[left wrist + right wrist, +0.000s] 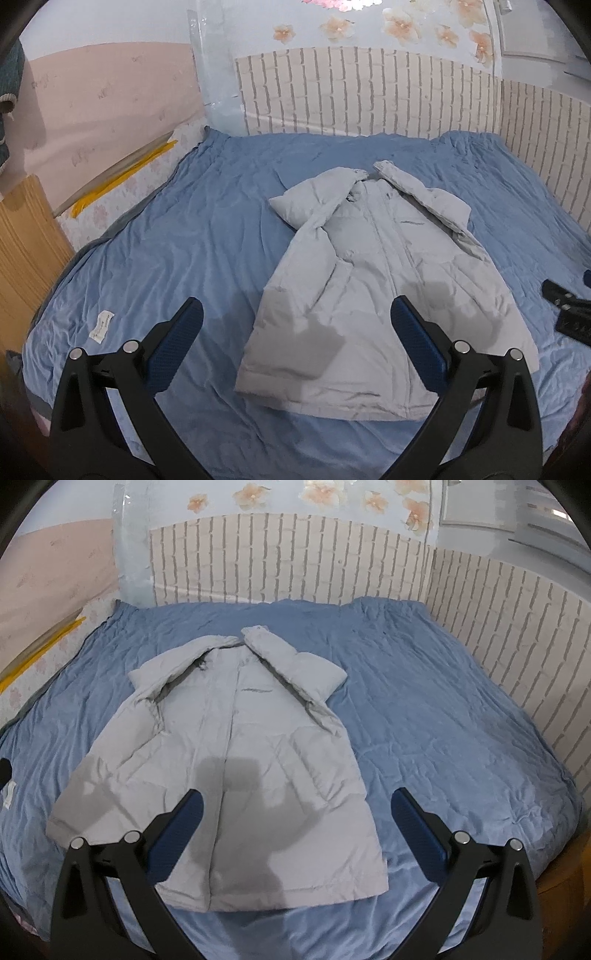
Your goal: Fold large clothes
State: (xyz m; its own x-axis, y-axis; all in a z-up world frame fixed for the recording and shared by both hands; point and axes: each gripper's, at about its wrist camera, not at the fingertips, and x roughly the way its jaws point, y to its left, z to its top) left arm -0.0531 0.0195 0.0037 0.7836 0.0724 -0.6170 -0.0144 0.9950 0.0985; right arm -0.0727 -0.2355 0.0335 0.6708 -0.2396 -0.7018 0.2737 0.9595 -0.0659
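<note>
A big grey puffy coat (373, 280) is lying flat in the middle of the blue bed cover (192, 236), front up, with both sleeves folded across its chest and its bottom edge reaching toward the near edge of the bed. It is looking soft, squashy and light, so I think pinching the bottom corners would work best. The left gripper (295, 343) and the right gripper (295, 827) are hanging above that near edge, fingers spread wide apart, holding nothing.
</note>
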